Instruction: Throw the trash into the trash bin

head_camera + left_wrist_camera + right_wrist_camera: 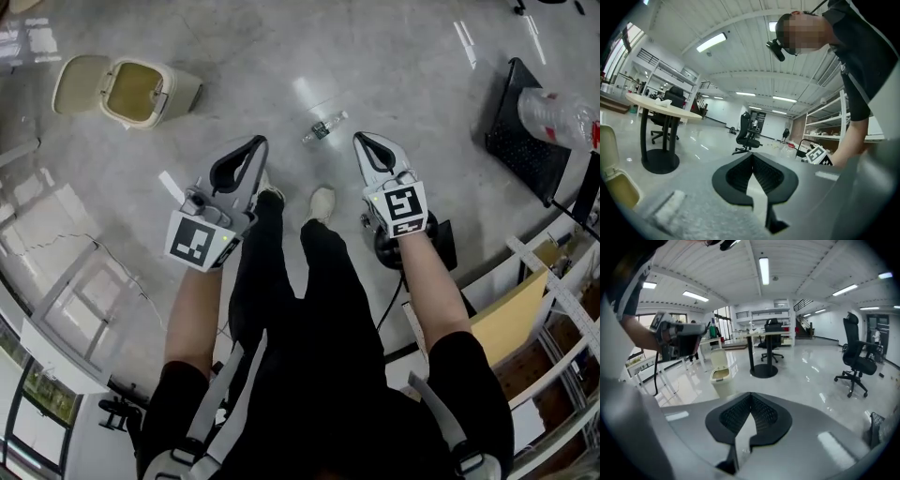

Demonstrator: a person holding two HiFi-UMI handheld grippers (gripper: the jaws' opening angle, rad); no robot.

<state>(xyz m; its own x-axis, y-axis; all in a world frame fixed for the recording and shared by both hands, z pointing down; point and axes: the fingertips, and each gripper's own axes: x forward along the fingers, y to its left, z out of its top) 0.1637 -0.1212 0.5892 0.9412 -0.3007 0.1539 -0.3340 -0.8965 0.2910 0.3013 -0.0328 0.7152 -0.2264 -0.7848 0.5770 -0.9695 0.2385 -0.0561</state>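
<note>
A person in dark clothes is standing and looking steeply down, holding one claw in each hand at about waist height. The left claw [254, 143] is pointing forward over the floor, its two black jaws pressed together at the tips with nothing between them. Its own view [752, 155] is showing the same: ribbed pads meeting, no object pinched. The right claw [367, 141] is also pressed together and empty, as its own view [750, 395] is confirming. Each claw is carrying a cube with square markers, one by the left wrist [199, 241] and one by the right [405, 208].

Just beyond the claws, between them, a pale shoe [322, 202] is resting on the glossy grey floor [412, 66].

A little farther ahead, a small clear plastic bottle [323, 127] is lying on its side on the floor, apart from both claws and nearer the right one.

Farther off to the left, a cream trash bin [131, 91] is standing with its lid flipped open, well apart from the bottle; the right gripper view is showing it upright [719, 376].

At the far right, a second clear bottle [558, 117] is lying on a black perforated panel [520, 141].
</note>
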